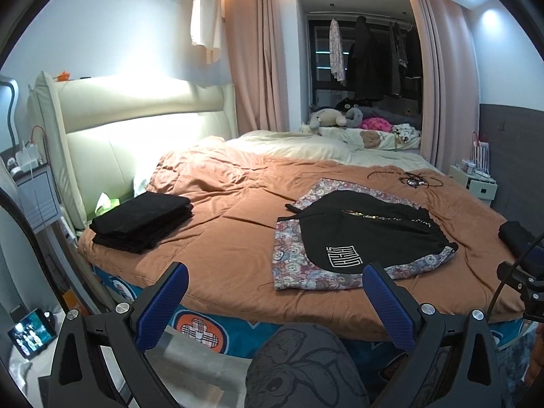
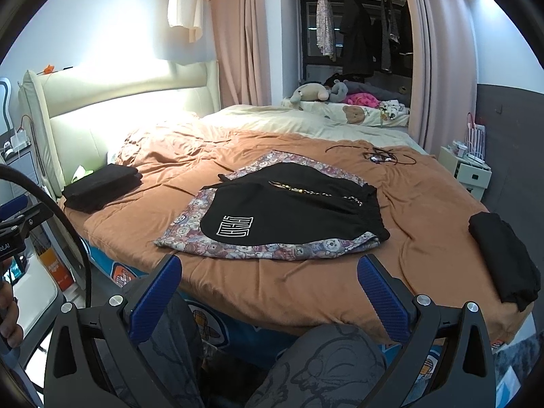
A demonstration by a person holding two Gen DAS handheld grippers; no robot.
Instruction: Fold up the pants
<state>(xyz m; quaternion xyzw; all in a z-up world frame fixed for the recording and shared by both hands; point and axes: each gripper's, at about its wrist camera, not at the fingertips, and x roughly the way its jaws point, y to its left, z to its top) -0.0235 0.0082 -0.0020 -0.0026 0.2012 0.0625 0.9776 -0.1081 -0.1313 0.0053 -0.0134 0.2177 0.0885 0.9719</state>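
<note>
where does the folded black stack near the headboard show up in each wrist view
Left wrist: the folded black stack lies left of centre on the orange duvet, near the bed's corner by the headboard.
Right wrist: the same stack sits far left, smaller, at the duvet's left edge.
Shared landmark: the black shorts with a white emblem, right of the stack in both views.

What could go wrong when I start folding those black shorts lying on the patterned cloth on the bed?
The black shorts lie directly on the patterned cloth, so a pinch at their edge may catch both layers and drag the cloth along. The open right gripper and left gripper hang before the bed edge, a long reach. The cords beyond could snag.
</note>
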